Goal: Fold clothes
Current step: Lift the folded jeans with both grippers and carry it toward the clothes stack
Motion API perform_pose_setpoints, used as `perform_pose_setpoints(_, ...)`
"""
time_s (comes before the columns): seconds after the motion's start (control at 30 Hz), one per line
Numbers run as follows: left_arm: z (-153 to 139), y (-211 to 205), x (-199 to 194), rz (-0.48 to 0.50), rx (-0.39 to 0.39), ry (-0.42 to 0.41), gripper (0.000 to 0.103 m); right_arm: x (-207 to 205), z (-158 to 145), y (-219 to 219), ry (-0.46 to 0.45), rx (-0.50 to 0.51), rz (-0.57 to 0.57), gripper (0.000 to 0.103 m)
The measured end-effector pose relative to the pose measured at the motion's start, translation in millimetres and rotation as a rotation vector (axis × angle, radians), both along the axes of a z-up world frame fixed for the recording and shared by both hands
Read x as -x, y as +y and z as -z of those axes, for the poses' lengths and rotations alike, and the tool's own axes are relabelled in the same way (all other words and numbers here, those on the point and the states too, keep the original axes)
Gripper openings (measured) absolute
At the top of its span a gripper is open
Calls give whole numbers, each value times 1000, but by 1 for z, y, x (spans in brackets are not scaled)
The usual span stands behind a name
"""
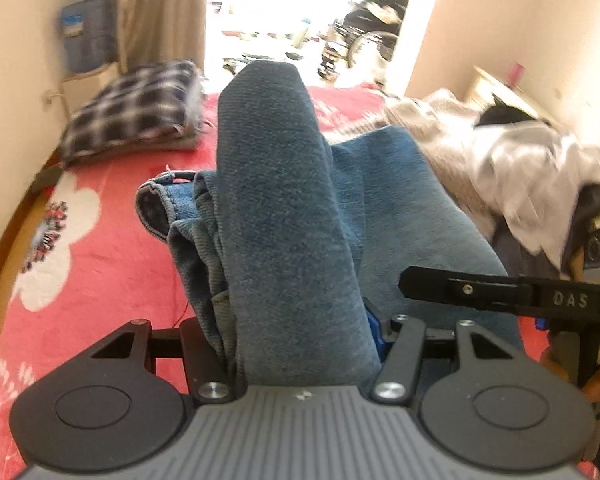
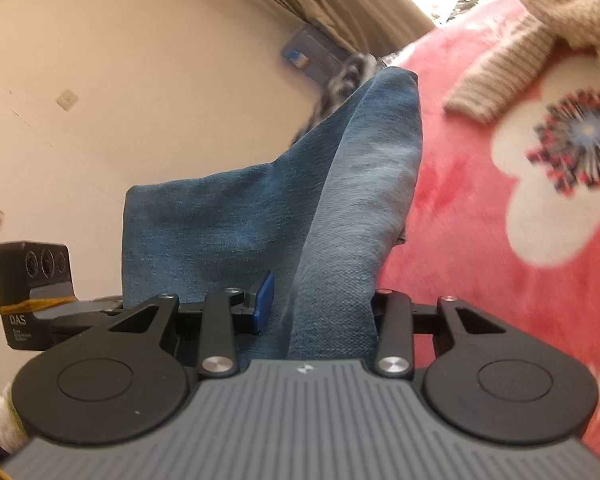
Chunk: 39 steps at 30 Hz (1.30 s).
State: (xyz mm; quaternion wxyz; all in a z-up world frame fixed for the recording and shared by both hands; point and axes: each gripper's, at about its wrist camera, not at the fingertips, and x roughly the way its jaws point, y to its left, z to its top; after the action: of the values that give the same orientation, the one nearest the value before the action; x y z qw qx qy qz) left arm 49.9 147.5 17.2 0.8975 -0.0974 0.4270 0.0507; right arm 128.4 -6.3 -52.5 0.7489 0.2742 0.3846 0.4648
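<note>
We are gripping the jeans in both the left gripper and right gripper, keeping their edges level over the bed.

The letters "DAS" stand in pale capitals on the black arm of the right claw where it reaches into the left wrist view from the right edge.

In the right wrist view the same word "DAS" is printed in white on the black housing of the left claw at the far left, just under a yellow band wrapped round it. Beneath that word run a few lines of smaller white print, too small to read.

A small pale emblem sits on the grey ribbed body near the bottom centre of each view; it is a mark, not letters.
</note>
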Motion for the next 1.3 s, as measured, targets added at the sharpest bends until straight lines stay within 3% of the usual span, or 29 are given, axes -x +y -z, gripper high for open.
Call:
perform_pose_setpoints(0.2, -28, 9, -22, -60, 12, 17, 57, -21, -31, 5, -67, -14, -21, 37)
perform_pose_setpoints(0.37, -34, 38, -51, -8, 10, -12, 58, -35, -47, 14, -112, -4, -12, 37)
perform_pose_setpoints(0.57, -2, 84, -87, 33, 79, -53, 57, -62, -41, 46, -122, 62, 48, 37)
perform_pose_setpoints(0.63, 7, 98, -96, 63, 62, -61, 57, -73, -37, 61, -103, 88, 61, 37)
perform_pose_setpoints(0.83, 17, 172, -131, 87, 148, -97, 57, -104, -42, 118, -104, 148, 99, 37)
perform_pose_setpoints(1.1, -8, 281, -185, 127, 110, -195, 57, -160, -62, 204, -182, 105, 127, 37)
perform_pose_setpoints(1.3, -6, 359, -228, 58, 142, -211, 57, -213, -71, 277, -243, 114, 94, 36)
